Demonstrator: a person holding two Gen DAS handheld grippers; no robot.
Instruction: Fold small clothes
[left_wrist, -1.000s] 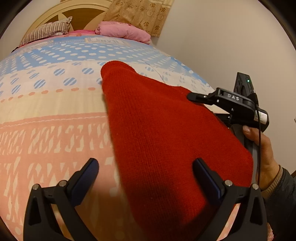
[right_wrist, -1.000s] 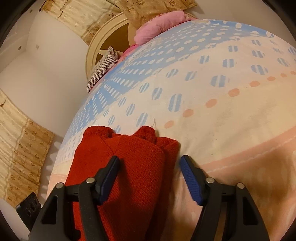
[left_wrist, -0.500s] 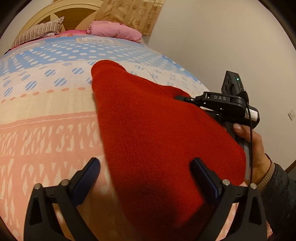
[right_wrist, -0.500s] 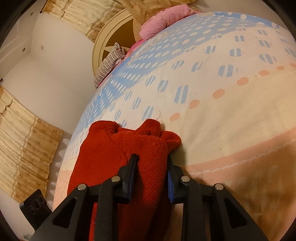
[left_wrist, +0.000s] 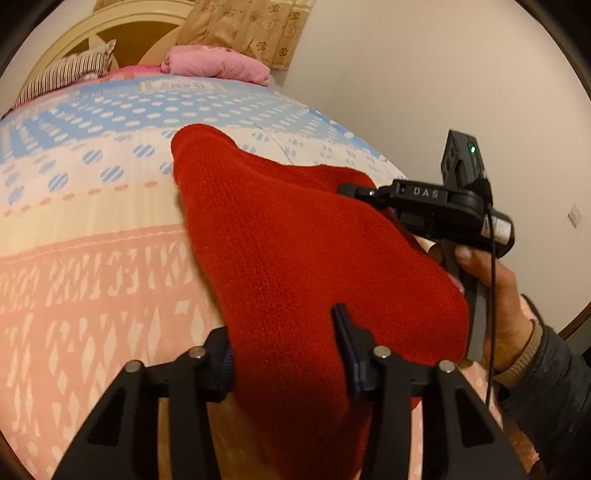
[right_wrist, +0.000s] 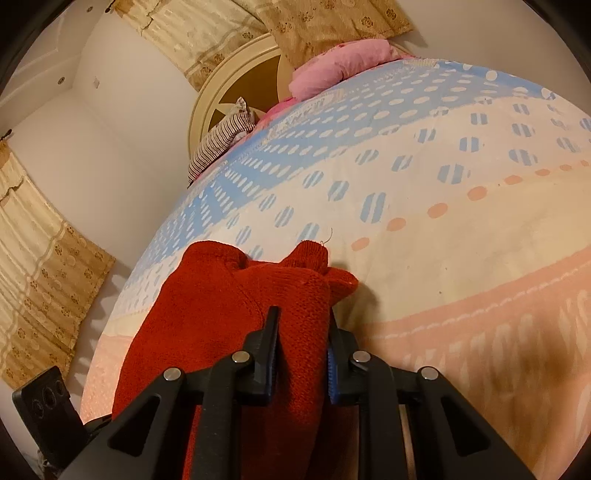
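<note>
A red knit garment (left_wrist: 295, 258) lies on the patterned bedspread (left_wrist: 92, 266), running from near me toward the headboard. In the left wrist view my left gripper (left_wrist: 284, 358) has its jaws closing on the garment's near end, and both pads press into the bunched knit. The right gripper's black body (left_wrist: 436, 206), held by a person's hand (left_wrist: 495, 295), meets the garment's right edge. In the right wrist view my right gripper (right_wrist: 301, 350) is closing, with its jaws clamped on a thick fold of the red garment (right_wrist: 207, 314).
A pink pillow (left_wrist: 218, 68) and a striped pillow (left_wrist: 66, 74) lie by the cream headboard (right_wrist: 229, 103). A white wall (left_wrist: 424, 74) runs along the bed's right side. Beige curtains (right_wrist: 37, 277) hang beyond the bed's other edge.
Both grippers' jaws have closed from wide open onto the red garment, the right first and then the left. The knit is now bunched between each pair of pads.
</note>
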